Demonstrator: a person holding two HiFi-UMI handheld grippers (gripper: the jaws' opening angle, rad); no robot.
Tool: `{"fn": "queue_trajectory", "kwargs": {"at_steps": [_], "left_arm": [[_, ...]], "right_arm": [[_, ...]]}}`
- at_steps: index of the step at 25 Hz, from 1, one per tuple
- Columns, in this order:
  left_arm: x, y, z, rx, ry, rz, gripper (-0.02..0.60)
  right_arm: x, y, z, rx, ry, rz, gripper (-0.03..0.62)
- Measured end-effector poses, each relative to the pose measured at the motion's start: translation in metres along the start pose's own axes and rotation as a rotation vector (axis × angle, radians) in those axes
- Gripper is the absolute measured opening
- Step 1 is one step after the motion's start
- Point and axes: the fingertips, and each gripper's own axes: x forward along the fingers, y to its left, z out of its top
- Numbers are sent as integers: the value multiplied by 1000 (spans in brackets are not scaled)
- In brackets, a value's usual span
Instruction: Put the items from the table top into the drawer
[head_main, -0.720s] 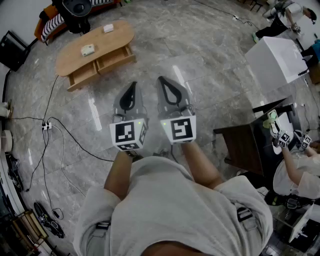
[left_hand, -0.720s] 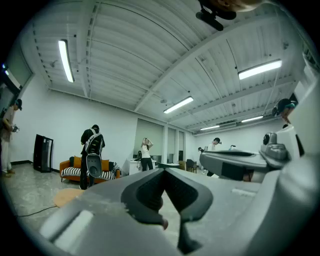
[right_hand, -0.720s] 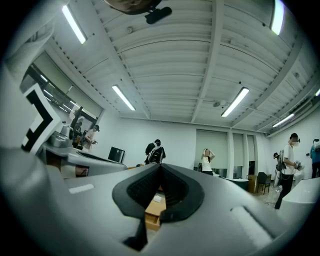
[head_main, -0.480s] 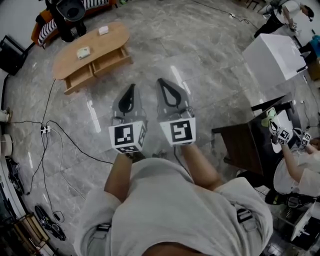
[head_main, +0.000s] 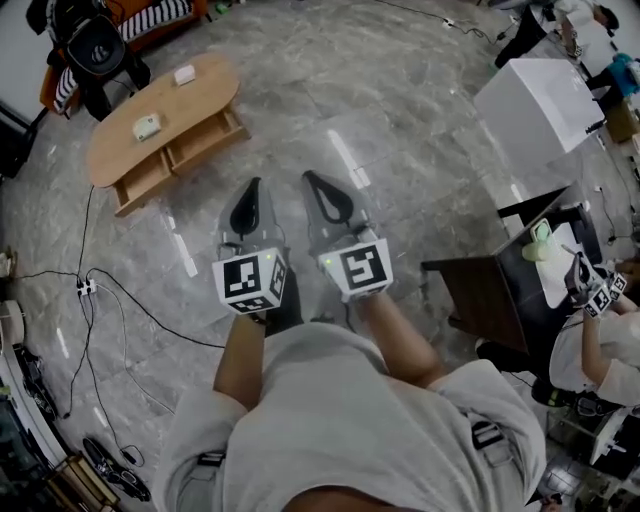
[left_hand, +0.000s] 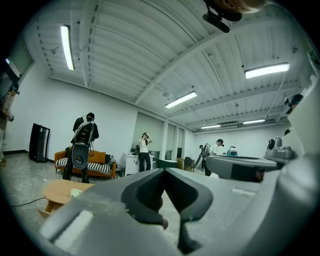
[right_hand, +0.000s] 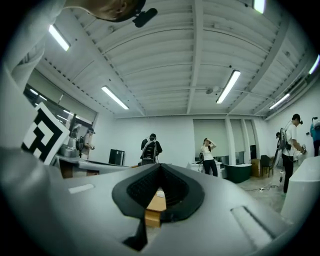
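Both tools are clenched on nothing: the left gripper (head_main: 256, 183) and right gripper (head_main: 309, 177) are held level, side by side, over a polished grey stone floor (head_main: 400, 130). Well ahead stands a low oval wooden table (head_main: 120, 145) with two drawers (head_main: 205, 133) sticking out of its near side. A white item (head_main: 184, 74) lies near the table's far-right end and a pale item (head_main: 147, 126) nearer its middle. Cables (head_main: 130, 290) trail across the floor at left. A white cabinet (head_main: 535, 105) and a dark desk (head_main: 485, 295) stand at right.
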Motion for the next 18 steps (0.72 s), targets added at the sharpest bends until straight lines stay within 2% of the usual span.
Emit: {"fn": "queue_trajectory", "kwargs": {"at_steps": [5, 8, 10, 13, 18], "left_arm": [[67, 47, -4, -46, -8, 18, 20], [107, 90, -2, -73, 14, 42, 20], [131, 124, -1, -93, 34, 54, 20], [173, 179, 0, -100, 46, 65, 20], [198, 270, 5, -117, 47, 157, 20]], "right_arm": [[70, -33, -12, -25, 19, -25, 7], [129, -42, -11, 16, -3, -4, 7], [173, -38, -13, 57, 9, 25, 8], [246, -35, -23, 60, 35, 33, 7], [340, 1, -40, 34, 70, 153, 8]]}}
